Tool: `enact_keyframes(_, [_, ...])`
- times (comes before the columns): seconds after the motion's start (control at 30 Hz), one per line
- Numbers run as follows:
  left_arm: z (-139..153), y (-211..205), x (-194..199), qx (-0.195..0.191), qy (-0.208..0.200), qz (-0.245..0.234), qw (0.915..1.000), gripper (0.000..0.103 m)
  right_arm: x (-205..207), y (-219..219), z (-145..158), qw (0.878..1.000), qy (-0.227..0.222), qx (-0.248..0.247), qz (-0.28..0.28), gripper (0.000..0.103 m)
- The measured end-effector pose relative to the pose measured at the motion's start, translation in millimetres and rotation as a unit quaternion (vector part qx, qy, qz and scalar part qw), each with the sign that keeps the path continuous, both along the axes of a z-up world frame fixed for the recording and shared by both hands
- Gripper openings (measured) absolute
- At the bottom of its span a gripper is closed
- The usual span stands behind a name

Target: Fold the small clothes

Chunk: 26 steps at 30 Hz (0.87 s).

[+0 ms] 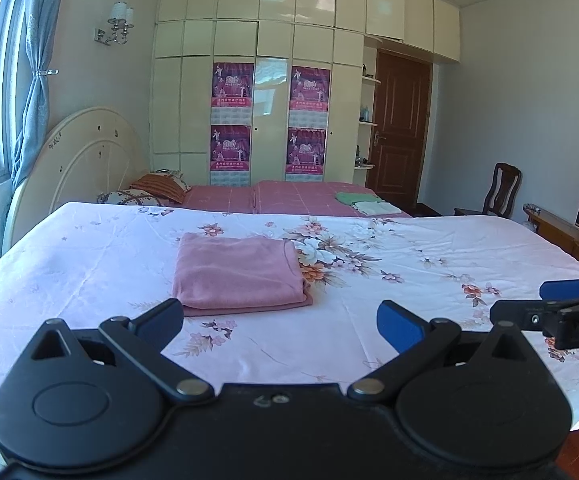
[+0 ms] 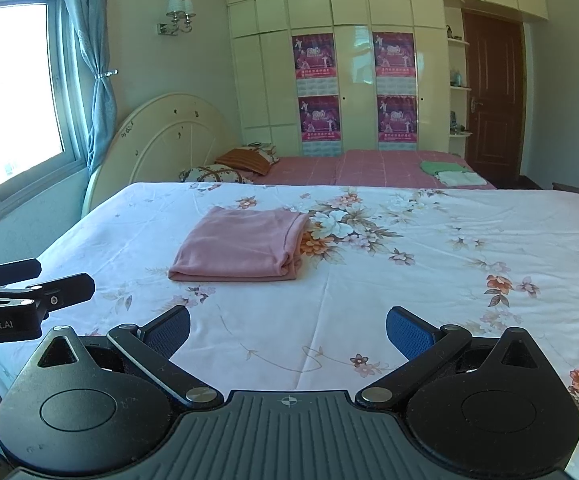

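Seemingly the fold is finished: from the left wrist, the pink garment (image 1: 241, 274) lies left of centre frame as a tidy rectangle on the floral bedsheet (image 1: 409, 240); the left gripper (image 1: 280, 322) is spread wide and empty at the bottom, just short of the cloth; the right gripper (image 1: 545, 300) pokes in at the right edge, also parted. From the right wrist, the same folded garment (image 2: 241, 246) sits centre-left; the right gripper (image 2: 288, 330) gapes empty below it; green and white clothes (image 2: 451, 173) on the far pink bed at upper right look folded too, so little seems left.
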<state>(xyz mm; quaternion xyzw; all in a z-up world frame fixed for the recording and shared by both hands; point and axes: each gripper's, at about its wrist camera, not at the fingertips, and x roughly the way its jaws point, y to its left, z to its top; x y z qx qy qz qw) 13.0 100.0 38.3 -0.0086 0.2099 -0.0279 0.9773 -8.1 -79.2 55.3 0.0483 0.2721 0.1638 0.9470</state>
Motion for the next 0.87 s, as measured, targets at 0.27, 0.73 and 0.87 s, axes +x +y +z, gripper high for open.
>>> enact_keyframes(0.27, [-0.3,2.2,0.9,0.003,-0.002,0.003,1.0000,0.103,1.8,1.5,1.4,1.000,-0.002,0.000,0.000,0.103])
enact_keyframes(0.73, [-0.1,0.7,-5.4,0.008,-0.012,-0.004,0.9999,0.102,-1.5,1.0,3.2,1.000,-0.005,0.005,-0.004,0.103])
enact_keyframes(0.87, [0.2,1.8,-5.3,0.004,-0.010,-0.003,0.9999,0.102,-1.5,2.9,4.2,1.000,-0.006,0.005,-0.001,0.103])
